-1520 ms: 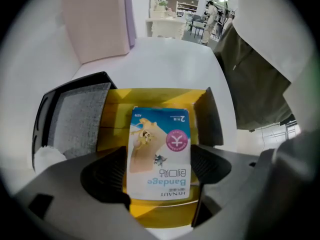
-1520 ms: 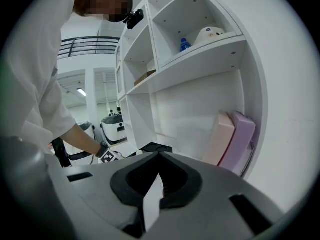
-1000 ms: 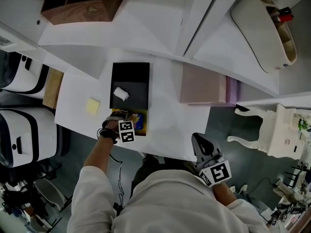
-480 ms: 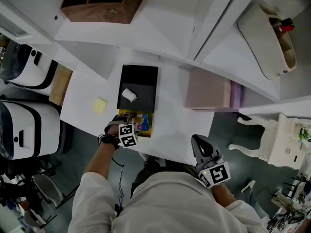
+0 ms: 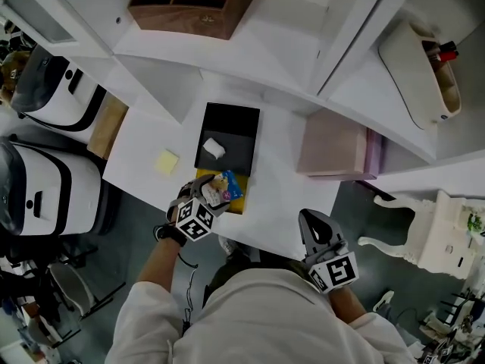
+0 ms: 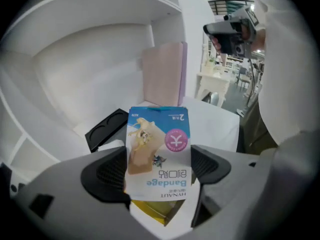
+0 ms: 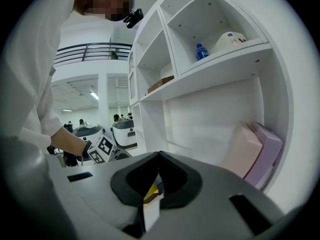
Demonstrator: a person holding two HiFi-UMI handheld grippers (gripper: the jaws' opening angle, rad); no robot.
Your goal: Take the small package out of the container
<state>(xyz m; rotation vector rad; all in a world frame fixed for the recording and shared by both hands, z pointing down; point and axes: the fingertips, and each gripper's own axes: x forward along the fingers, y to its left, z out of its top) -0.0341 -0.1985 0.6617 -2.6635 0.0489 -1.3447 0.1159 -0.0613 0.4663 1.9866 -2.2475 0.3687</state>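
My left gripper (image 6: 157, 166) pinched the small blue-and-white bandage package (image 6: 160, 144) above the yellow cardboard container (image 6: 152, 213); my right gripper (image 7: 159, 176) was pressed together, empty. The slick package could slip out if I tilted it.

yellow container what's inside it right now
Only a corner of the yellow container shows, beneath the bandage package gripped by the left gripper. The package and jaws cover its inside, so any contents can't be seen.

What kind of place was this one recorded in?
Most likely a staged room inside a large lab or showroom, not a home. A white desk sits under built-in white shelving, bulky white-and-black machines stand beside it, and the right gripper view shows a railed balcony over an open hall.
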